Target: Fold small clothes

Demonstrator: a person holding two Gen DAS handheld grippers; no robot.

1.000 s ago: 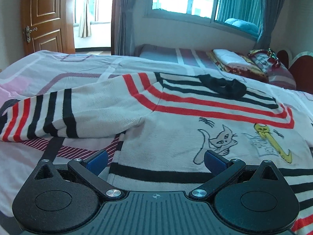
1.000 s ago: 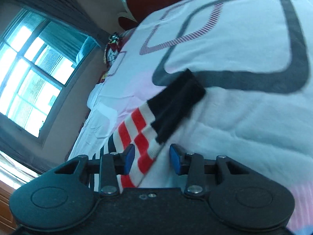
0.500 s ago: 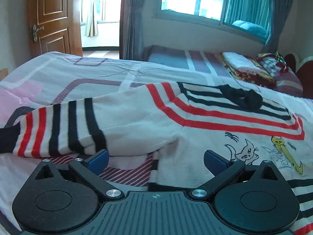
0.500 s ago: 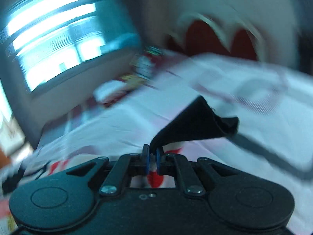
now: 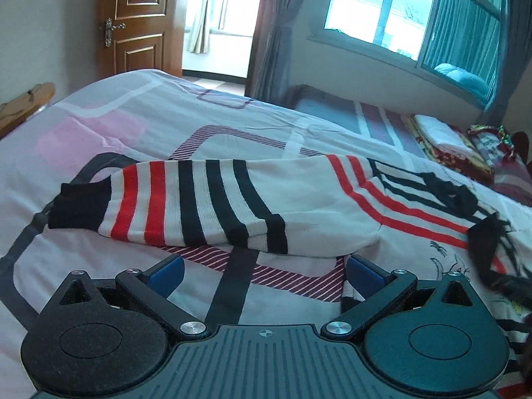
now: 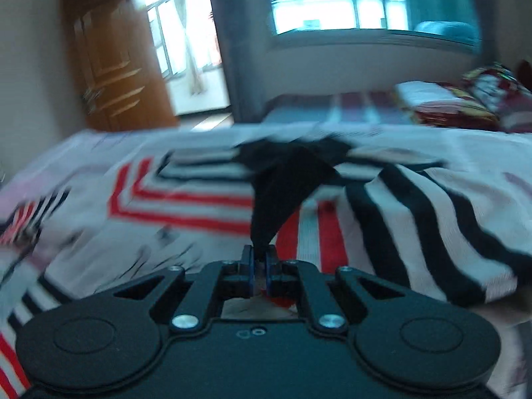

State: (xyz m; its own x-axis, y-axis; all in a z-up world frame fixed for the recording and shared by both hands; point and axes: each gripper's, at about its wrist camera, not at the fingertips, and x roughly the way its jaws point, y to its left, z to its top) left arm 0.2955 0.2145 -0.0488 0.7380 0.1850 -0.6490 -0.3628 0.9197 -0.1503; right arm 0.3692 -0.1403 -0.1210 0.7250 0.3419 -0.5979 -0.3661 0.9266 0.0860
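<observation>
Bed (image 5: 99, 126), smooth patterned sheet; knit striped sweater (image 5: 319, 212) flat on it, sleeve (image 5: 186, 206) stretched sideways. Left gripper (image 5: 264, 271) wide, empty. Right gripper (image 6: 258, 259) has just been closing, now pinching black ribbed cuff (image 6: 286, 183).

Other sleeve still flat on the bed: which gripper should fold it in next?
Left, probably. The left gripper is open and empty, right beside the flat sleeve. The right gripper is shut on the other sleeve's black cuff.

The whole right wrist view is motion-blurred: the sweater's (image 6: 186, 199) printed drawings at lower left smear into illegible streaks. In the left wrist view, the sweater's body (image 5: 442, 232) runs off the right edge.
</observation>
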